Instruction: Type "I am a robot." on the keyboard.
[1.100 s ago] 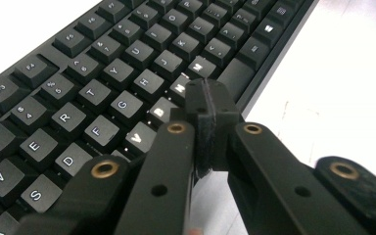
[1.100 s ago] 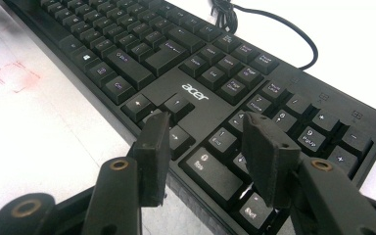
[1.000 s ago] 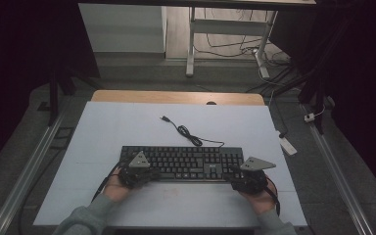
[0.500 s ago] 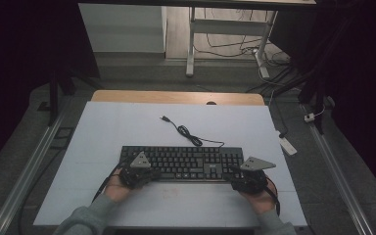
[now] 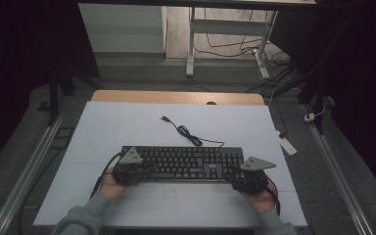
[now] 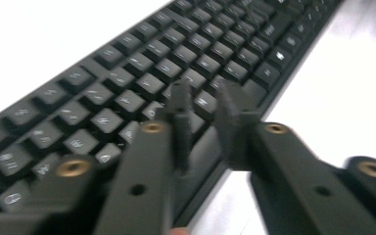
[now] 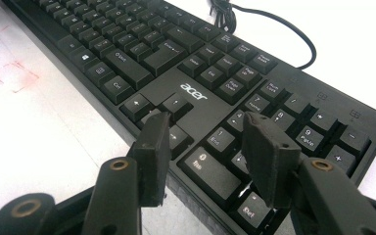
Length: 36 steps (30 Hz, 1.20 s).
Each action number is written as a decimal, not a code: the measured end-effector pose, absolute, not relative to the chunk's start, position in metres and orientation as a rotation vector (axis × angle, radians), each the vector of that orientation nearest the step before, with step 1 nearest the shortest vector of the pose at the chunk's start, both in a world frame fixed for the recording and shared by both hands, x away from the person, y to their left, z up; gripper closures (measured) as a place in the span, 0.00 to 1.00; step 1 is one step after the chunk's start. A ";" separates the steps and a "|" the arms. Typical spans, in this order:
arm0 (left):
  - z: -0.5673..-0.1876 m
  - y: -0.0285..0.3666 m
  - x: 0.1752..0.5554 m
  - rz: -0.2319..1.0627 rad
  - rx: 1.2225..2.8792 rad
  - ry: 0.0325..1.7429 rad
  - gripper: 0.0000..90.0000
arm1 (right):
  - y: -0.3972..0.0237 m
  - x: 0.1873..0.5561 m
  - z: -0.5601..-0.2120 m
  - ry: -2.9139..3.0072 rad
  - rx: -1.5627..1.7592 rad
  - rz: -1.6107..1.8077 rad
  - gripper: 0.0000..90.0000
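High view: keyboard flat near 6 o'clock, not lifted. Left gripper jaws just opening, narrow — right gripper wide; neither grips.

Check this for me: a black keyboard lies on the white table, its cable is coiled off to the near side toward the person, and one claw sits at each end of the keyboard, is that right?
One detail is wrong. The cable runs off the keyboard's far edge, away from the person, as the high view shows. The rest holds: the keyboard lies on the white table, with the left claw and the right claw at its ends.
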<state>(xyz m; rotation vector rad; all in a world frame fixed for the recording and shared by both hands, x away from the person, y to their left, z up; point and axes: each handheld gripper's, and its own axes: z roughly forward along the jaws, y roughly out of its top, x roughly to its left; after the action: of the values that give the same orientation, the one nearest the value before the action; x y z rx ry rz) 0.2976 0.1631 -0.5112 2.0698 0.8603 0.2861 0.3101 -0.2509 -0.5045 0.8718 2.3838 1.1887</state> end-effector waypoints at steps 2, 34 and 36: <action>-0.510 0.168 0.298 0.301 2.050 0.891 0.68 | -0.251 0.310 -0.504 2.386 0.871 1.188 0.59; -0.506 0.190 0.303 0.375 2.021 1.012 0.39 | -0.251 0.310 -0.505 2.382 0.874 1.178 0.59; -0.506 0.190 0.304 0.382 2.025 1.024 0.41 | -0.251 0.310 -0.505 2.380 0.874 1.177 0.58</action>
<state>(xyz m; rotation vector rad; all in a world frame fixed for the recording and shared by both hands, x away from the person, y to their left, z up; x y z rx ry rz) 0.3035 0.1898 -0.5057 2.0252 1.0241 0.3820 0.3104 -0.2514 -0.5045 0.8739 2.3805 1.1774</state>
